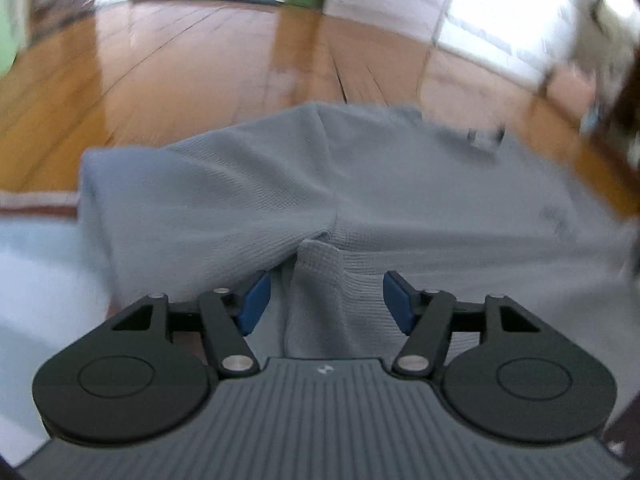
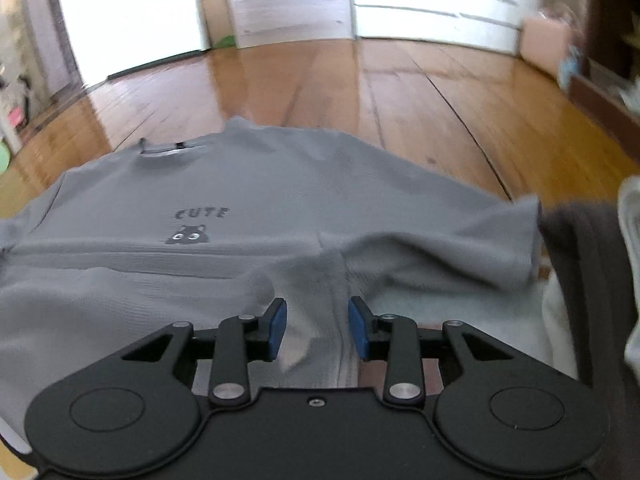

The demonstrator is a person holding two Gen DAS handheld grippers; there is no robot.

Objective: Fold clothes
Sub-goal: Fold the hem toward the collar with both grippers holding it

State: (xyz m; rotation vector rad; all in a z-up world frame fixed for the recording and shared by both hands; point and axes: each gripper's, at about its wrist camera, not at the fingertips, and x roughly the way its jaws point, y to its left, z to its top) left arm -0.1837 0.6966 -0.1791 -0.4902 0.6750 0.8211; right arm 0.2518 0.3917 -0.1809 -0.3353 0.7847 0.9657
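Observation:
A grey knit T-shirt [image 1: 248,184] lies spread flat, its collar pointing away from me. In the right wrist view the T-shirt [image 2: 280,184] shows a dark "CUTE" print [image 2: 202,213] above a small animal face. My left gripper [image 1: 326,304] is open, and a raised fold of the shirt's near edge stands between its blue pads [image 1: 254,304] without being pressed. My right gripper [image 2: 318,328] is also open, standing narrower, with a ridge of the same cloth between its pads [image 2: 278,330]. Both views are blurred.
The shirt rests on a pale mat [image 1: 36,264] laid over a glossy wooden floor [image 2: 400,92]. A dark grey garment [image 2: 580,248] and a white one [image 2: 632,248] lie at the right. A pink box [image 2: 544,42] stands by the far wall.

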